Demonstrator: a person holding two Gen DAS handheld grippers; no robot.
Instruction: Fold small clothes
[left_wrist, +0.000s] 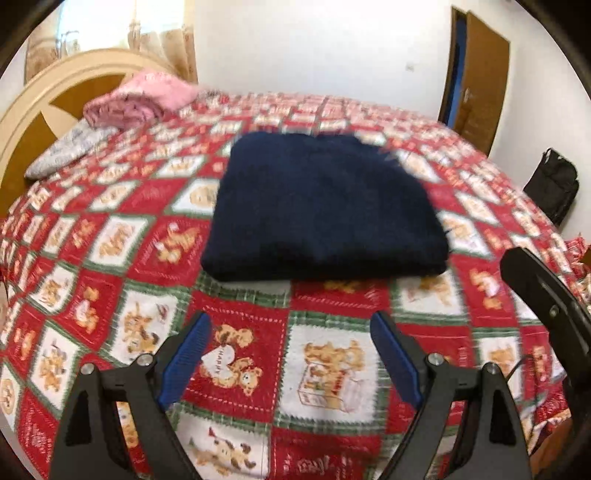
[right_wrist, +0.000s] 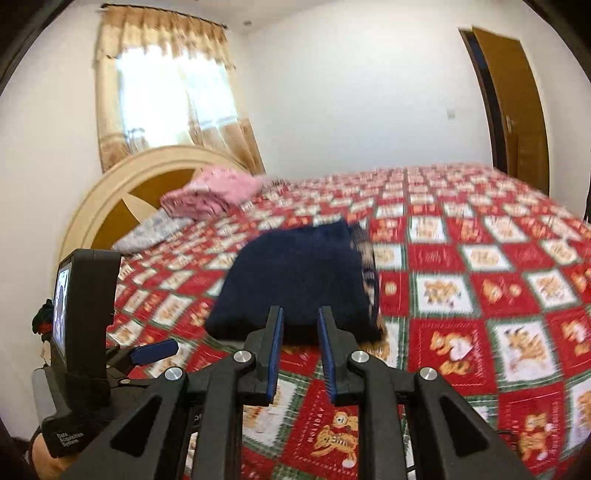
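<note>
Fingers (left_wrist: 391, 354) of the left gripper (left_wrist: 291, 354) stand wide apart with nothing between them; those of the right gripper (right_wrist: 300, 354) are close together, a narrow gap remaining, and also hold nothing. Both hover just short of the folded dark navy knitted garment (left_wrist: 321, 206), which lies flat on the red, white and green teddy-bear patchwork bedspread (left_wrist: 236, 373), well apart from the pink folded cloth (left_wrist: 140, 99) near the headboard. The garment appears soft, thick, limp and light; it should drape and not slip readily. Grasping is best at the near corners of the folded edge, pinching all layers together.
</note>
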